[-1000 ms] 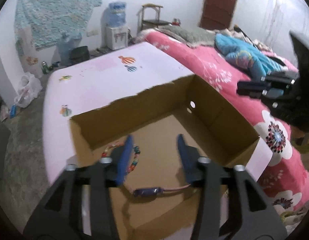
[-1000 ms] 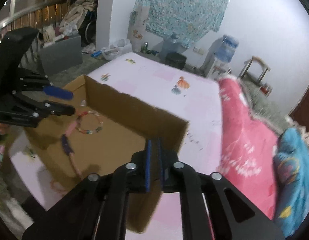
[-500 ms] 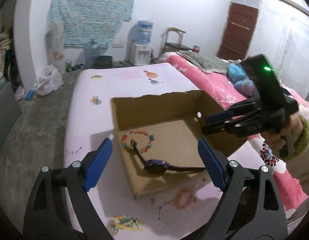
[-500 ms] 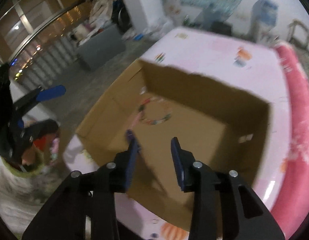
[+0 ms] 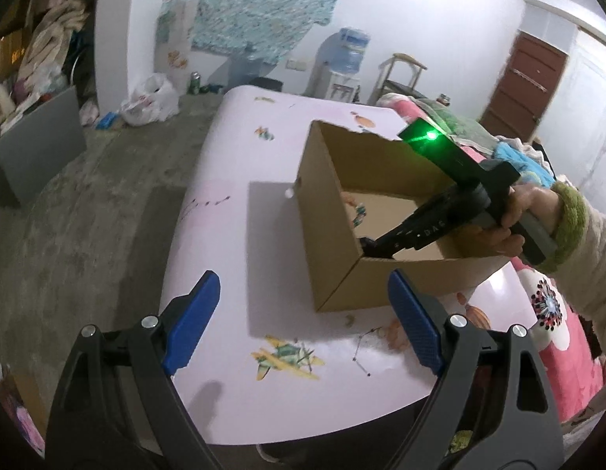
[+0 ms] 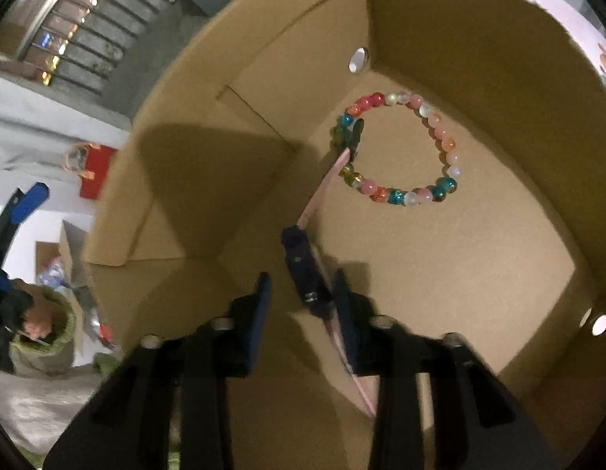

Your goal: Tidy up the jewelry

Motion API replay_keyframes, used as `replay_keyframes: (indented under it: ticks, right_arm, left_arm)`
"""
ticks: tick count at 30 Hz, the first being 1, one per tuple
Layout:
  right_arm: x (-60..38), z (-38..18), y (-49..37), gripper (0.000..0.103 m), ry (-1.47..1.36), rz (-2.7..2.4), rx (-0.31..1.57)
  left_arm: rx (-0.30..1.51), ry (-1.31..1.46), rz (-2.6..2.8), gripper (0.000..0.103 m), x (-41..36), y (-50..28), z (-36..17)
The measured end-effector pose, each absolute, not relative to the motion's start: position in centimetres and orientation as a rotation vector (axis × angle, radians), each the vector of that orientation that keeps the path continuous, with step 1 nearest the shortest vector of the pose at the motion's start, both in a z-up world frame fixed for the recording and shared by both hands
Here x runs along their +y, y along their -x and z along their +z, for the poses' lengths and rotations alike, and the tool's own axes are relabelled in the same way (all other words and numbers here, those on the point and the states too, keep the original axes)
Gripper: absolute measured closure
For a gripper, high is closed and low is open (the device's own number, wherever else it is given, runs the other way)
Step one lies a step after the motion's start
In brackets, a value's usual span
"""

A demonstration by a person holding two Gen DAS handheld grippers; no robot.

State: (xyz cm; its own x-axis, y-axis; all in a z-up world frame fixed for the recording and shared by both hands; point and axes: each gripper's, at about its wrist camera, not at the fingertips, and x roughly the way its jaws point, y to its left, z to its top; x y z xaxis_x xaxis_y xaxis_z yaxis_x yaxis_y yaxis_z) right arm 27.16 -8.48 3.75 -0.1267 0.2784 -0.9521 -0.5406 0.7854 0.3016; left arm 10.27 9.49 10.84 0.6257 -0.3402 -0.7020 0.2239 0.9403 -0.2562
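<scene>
While the right gripper point(image 6: 301, 305) is reaching into the brown cardboard box point(image 6: 479, 78), its fingers are standing partly apart around the dark watch with a pink strap point(image 6: 308, 274), not clamping it. A multicoloured bead bracelet point(image 6: 397, 149) is lying on the box floor, touching the strap's end. Outside the box, the left gripper point(image 5: 303, 321) is hovering wide open and empty over the pink tablecloth point(image 5: 224, 235), near a thin chain necklace point(image 5: 365, 348).
</scene>
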Motion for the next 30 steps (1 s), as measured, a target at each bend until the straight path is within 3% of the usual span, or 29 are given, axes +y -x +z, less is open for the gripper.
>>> replay_keyframes:
  ticks: [15, 22, 30]
  right_arm:
    - [-21.2, 5.1, -28.3, 0.088, -0.138, 0.372, 1.509]
    - [-22.4, 6.2, -29.6, 0.080, 0.051, 0.185, 1.426]
    - [-19.0, 9.0, -28.7, 0.080, 0.110, 0.297, 1.325]
  left_arm:
    - [0.824, 0.176, -0.367, 0.019, 8.4, -9.8, 10.2]
    - [0.825, 0.197, -0.354, 0.019, 8.9, -9.5, 10.1]
    - [0.833, 0.204, -0.335, 0.019, 9.2, -9.0, 9.7]
